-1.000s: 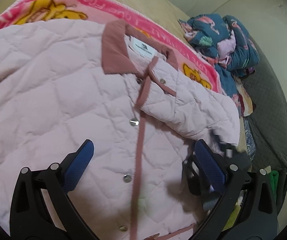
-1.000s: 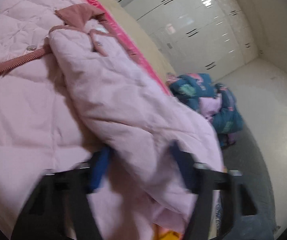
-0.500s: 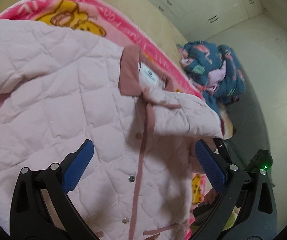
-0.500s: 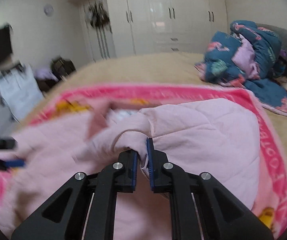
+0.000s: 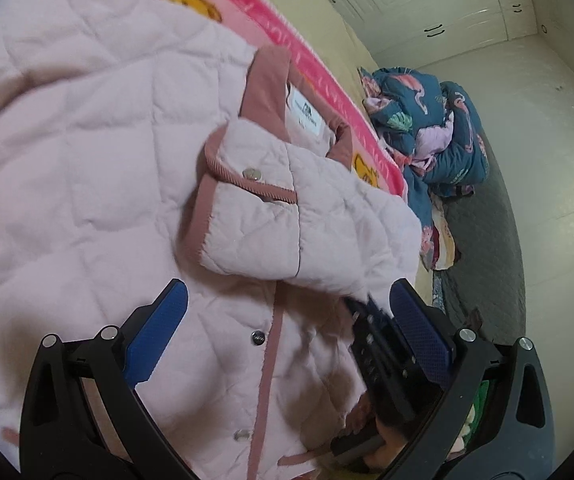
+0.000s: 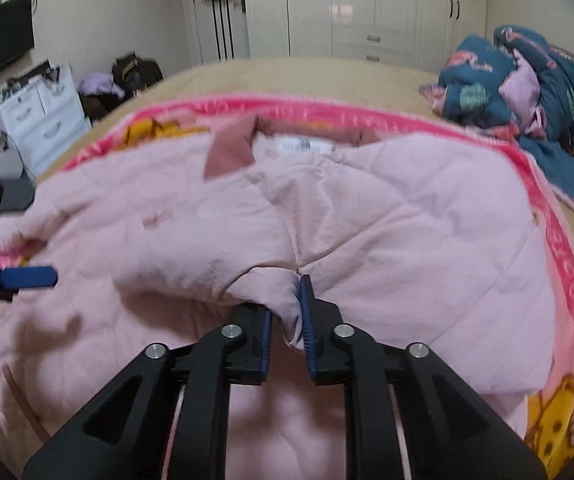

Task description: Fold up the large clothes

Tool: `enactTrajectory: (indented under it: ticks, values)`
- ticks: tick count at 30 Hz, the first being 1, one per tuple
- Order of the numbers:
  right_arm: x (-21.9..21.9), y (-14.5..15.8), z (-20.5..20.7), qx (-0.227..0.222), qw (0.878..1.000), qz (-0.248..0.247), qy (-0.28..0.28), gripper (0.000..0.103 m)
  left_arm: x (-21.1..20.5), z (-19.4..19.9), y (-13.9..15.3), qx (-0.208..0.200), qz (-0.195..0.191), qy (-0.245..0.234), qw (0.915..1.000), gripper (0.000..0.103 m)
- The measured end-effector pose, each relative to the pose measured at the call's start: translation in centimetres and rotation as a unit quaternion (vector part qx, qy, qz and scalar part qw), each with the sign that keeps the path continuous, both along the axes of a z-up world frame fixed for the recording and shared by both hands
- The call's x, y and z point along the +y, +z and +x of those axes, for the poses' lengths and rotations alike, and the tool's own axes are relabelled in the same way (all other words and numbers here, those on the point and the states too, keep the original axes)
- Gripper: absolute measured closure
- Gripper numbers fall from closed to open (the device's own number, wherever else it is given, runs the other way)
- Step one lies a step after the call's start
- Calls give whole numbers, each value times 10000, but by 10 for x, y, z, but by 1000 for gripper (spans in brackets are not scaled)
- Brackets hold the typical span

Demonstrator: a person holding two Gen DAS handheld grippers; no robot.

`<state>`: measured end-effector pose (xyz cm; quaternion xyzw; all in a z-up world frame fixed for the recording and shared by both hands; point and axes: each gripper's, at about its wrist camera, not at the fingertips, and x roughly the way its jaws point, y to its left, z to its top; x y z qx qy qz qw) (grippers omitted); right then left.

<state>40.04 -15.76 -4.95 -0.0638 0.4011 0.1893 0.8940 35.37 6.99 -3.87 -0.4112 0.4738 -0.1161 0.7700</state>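
a home bedroom: a bed (image 6: 311, 76) under a pink cartoon blanket (image 6: 563, 264), white wardrobes (image 6: 371, 8), a drawer chest (image 6: 43, 120), bundled bedding (image 6: 527, 84).

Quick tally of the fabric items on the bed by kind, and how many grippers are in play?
Jacket: 1
Pink blanket: 1
Blue quilt: 1
Grippers: 2, left gripper open, right gripper shut on the jacket
Total: 5
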Motion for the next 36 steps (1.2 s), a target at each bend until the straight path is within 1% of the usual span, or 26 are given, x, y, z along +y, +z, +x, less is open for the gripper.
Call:
enactTrajectory:
  ticks: [3, 4, 6, 7, 8, 9, 12, 14, 17, 18, 21, 24, 26, 28, 29, 30, 31, 33, 35, 36]
  values:
    - [-12, -10, -12, 194, 9998, 81, 3, 80, -11, 11, -15, 106, -171, 22, 9998, 8]
    - [-18, -10, -16, 260, 9996, 132, -20, 77, -15, 15, -19, 130, -152, 27, 9998, 8]
    - [-28, -8, -26, 258, 9994, 215, -89, 66, -23, 20, -25, 233, 15, 27, 9997, 9]
    - [-35, -6, -32, 231, 9993, 281, -128, 50, -27, 23, -28, 276, 49, 25, 9996, 9]
    - [-41, -4, -38, 174, 9989, 384, -195, 26, -29, 24, -32, 317, 5, 41, 9995, 9]
    - [-46, -2, -42, 129, 9986, 449, -231, 20, -31, 26, -35, 360, -24, 51, 9993, 9]
    - [-60, 4, -52, 66, 9987, 447, -242, 20, -36, 22, -43, 538, -163, 70, 9984, 9]
    - [-69, 6, -59, 20, 9987, 430, -278, 20, -38, 12, -47, 653, -270, 173, 9974, 9]
    - [-89, 9, -69, -66, 9972, 540, -521, 20, -44, 10, -44, 478, -238, 163, 9984, 9]
    - [-93, 10, -70, -71, 9964, 579, -610, 20, -47, 12, -45, 502, -204, 165, 9984, 9]
    - [-109, 16, -78, -105, 9937, 777, -797, 20, -55, 26, -55, 595, -336, 282, 9973, 9]
    - [-121, 20, -87, -191, 9921, 826, -921, 20, -58, 33, -64, 732, -193, 635, 9951, 9]
    - [-127, 21, -92, -217, 9916, 761, -1022, 20, -59, 39, -64, 626, -81, 725, 9954, 9]
    - [-131, 21, -96, -218, 9913, 754, -1055, 20, -59, 41, -63, 521, -113, 790, 9954, 11]
    - [-133, 21, -98, -221, 9911, 765, -1068, 20, -58, 41, -62, 480, -46, 837, 9953, 25]
    - [-135, 21, -99, -222, 9910, 762, -1082, 20, -58, 41, -61, 508, 84, 861, 9950, 35]
    - [-136, 21, -101, -227, 9908, 764, -1098, 20, -59, 43, -61, 574, 256, 864, 9943, 49]
    - [-139, 21, -103, -227, 9897, 811, -1154, 21, -58, 44, -57, 492, 396, 758, 9951, 59]
    - [-143, 23, -104, -222, 9883, 855, -1240, 21, -58, 45, -46, 258, 575, 605, 9962, 77]
    - [-143, 23, -105, -234, 9880, 873, -1256, 21, -58, 45, -39, 140, 648, 553, 9963, 78]
